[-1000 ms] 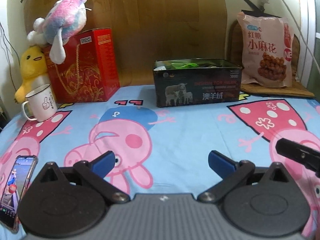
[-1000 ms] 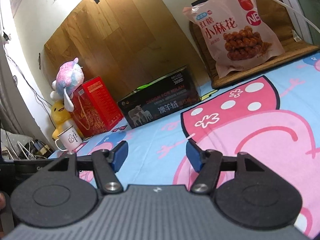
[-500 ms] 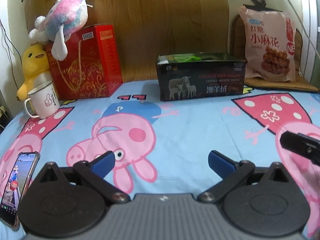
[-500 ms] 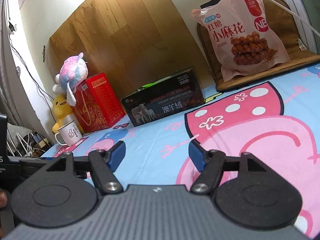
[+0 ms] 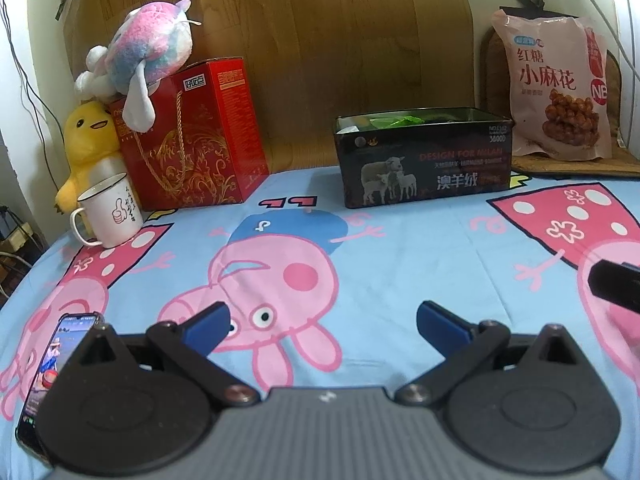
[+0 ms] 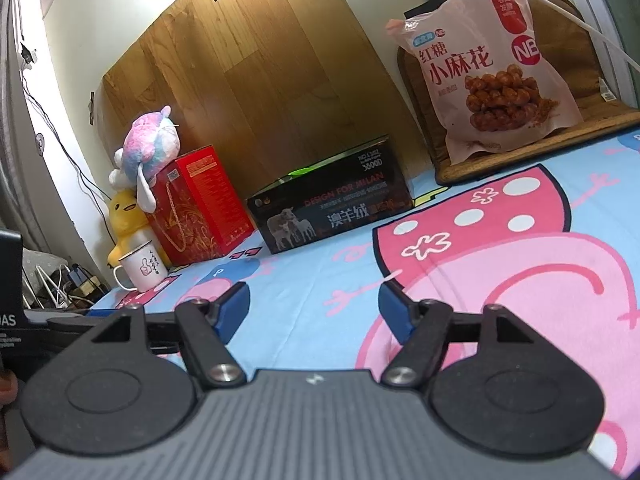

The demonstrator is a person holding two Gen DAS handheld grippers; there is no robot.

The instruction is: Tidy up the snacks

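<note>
1. Cartoon-print sheet [image 5: 420,264] covers the bed, with a wood panel [image 5: 340,40] leaning on the wall behind.
2. Left gripper [image 5: 323,326] hangs low over the sheet, jaws wide apart and empty.
3. Right gripper [image 6: 314,309] also holds nothing; its jaws have spread a little wider over the past second and now stand apart over bare sheet. Both views have tilted up slightly, bringing the far edge of the bed lower in frame.
4. Ahead sits the open tin [image 5: 424,160], green packets showing inside.
5. Snack bag [image 5: 556,88] leans upright against the wall, right of the tin and well beyond both grippers.
6. Far left stand a red box [image 5: 196,136], a mug [image 5: 112,212] and plush toys; a phone [image 5: 52,364] lies beside the left gripper.
7. Judgement: the widening jaws suit a reach for the bag, likely bound for the tin; no approach has begun.
</note>
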